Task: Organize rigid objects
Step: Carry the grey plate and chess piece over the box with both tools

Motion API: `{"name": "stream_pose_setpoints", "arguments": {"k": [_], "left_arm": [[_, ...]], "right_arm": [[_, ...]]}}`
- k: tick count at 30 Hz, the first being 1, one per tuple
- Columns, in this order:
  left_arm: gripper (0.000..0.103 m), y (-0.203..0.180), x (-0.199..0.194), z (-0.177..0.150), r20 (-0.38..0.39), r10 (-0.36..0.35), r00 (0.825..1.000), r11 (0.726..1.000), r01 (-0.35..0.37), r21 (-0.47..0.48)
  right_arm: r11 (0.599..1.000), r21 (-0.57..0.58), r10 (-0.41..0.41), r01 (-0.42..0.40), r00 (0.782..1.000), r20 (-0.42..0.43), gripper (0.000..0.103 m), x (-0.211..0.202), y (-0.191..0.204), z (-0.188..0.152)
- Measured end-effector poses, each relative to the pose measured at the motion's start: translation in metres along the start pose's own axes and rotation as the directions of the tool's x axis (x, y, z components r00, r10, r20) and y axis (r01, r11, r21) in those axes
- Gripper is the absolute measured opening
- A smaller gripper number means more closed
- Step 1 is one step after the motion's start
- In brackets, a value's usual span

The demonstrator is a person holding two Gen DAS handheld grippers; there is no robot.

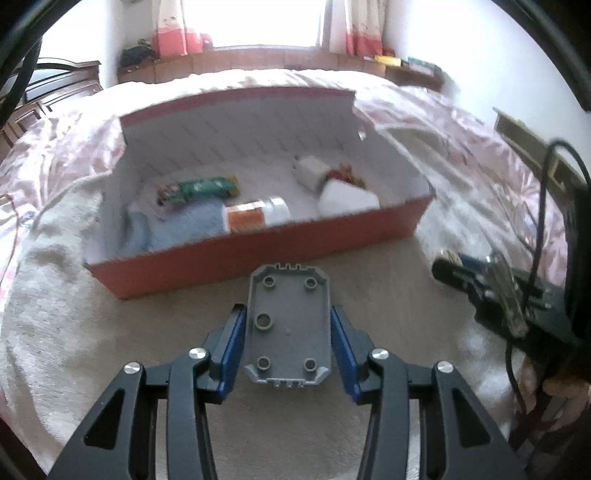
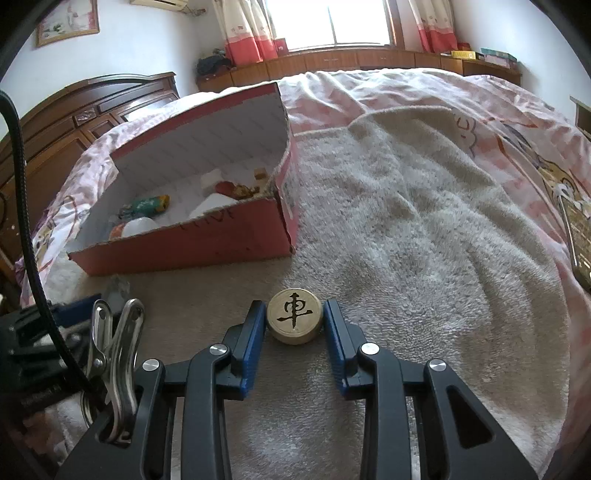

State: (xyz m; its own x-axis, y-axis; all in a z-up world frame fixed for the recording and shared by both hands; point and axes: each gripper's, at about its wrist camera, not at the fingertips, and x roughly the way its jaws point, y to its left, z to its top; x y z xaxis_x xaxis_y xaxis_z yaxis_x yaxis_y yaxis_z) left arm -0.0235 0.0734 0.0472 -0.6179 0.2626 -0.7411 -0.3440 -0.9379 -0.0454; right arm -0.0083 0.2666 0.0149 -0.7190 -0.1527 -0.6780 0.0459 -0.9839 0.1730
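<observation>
With several items already lying in the red cardboard box [image 1: 258, 254] on the bed, my left fingers [image 1: 287, 325] pinched a grey rectangular plastic plate [image 1: 290, 328] and my right fingers [image 2: 294, 321] pinched a round wooden chess piece [image 2: 294, 315], both not yet boxed.

I look across a bed [image 2: 424, 122] in a pink patterned cover, a beige towel [image 2: 406, 229] spread over it. At twelve o'clock a bright window [image 2: 332, 22] glares between white-and-red curtains [image 2: 243, 33] above a low wooden cabinet [image 2: 332, 59]. At ten o'clock stands a dark headboard [image 2: 92, 107], a picture [image 2: 68, 20] on the pale wall above it.
</observation>
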Motion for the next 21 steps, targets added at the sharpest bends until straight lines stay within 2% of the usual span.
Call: {"name": "stream_pose_setpoints", "arguments": {"k": [5,9,16,21], "left_arm": [[0.047,0.011,-0.009,0.013,0.041,0.002,0.999,0.999,-0.001,-0.032],[0.047,0.016,-0.011,0.025,0.048,-0.023,0.999,0.998,0.026,-0.049],[0.045,0.02,-0.017,0.047,0.099,-0.041,0.994,0.997,0.047,-0.063],[0.044,0.03,-0.012,0.065,0.127,-0.02,0.992,0.997,0.03,-0.074]], "right_arm": [[0.999,-0.031,0.014,-0.013,0.999,0.03,0.033,-0.012,0.015,0.005],[0.997,-0.065,0.044,-0.041,0.998,0.049,0.033,-0.019,0.031,0.015],[0.993,-0.093,0.079,-0.071,0.994,0.08,0.033,-0.017,0.049,0.046],[0.991,-0.114,0.085,-0.074,0.992,0.095,0.033,-0.01,0.059,0.064]]}}
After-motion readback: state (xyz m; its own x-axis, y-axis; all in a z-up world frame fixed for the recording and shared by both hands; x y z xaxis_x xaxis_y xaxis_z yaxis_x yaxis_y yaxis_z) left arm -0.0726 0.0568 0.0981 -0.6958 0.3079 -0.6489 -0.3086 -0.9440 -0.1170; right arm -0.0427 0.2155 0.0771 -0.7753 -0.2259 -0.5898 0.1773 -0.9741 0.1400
